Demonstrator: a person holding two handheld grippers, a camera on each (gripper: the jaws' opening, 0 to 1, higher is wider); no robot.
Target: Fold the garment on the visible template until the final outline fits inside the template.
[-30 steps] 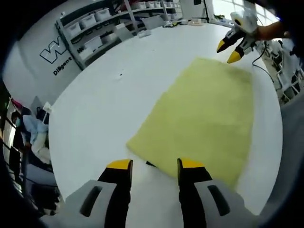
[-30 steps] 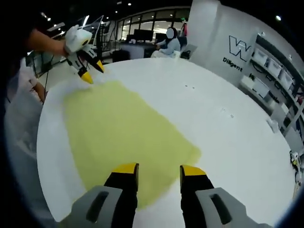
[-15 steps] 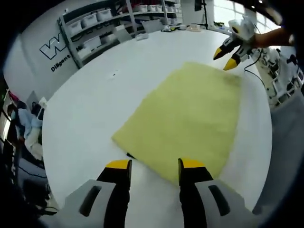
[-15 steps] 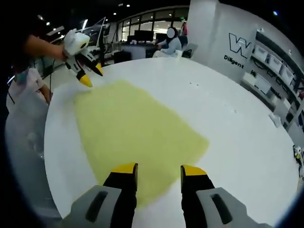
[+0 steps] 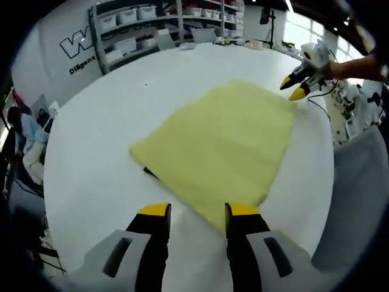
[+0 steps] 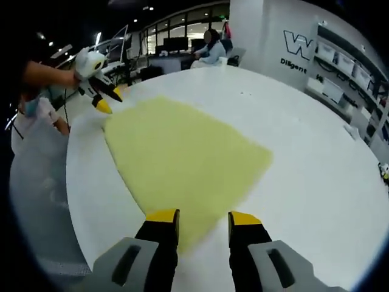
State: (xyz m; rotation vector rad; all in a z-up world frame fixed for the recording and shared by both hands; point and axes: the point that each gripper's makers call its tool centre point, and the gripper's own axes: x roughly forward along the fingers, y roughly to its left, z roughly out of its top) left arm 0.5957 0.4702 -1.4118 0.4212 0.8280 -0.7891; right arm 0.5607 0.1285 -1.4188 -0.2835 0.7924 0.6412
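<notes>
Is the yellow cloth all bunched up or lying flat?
Flat: the yellow cloth lies spread smooth on the white table, corners out, no bunching.

- Garment [image 5: 217, 145]: pale yellow cloth, matt, with a soft, faintly fuzzy nap; it lies flat without sheen in both views [image 6: 182, 157].
- Table [image 5: 97, 152]: white, smooth top with a dull satin finish, giving soft light patches in the right gripper view [image 6: 316, 164].
- Left gripper [image 5: 196, 213]: grey moulded plastic body, matt; black jaws tipped with yellow, smooth pads.
- Right gripper [image 6: 200, 219]: the same grey matt plastic, black jaws, yellow tips; seen from the left gripper view [image 5: 293, 87], its shell looks white and slightly glossy.
- Bins [image 5: 127, 13] on the shelves: whitish plastic, smooth.
</notes>
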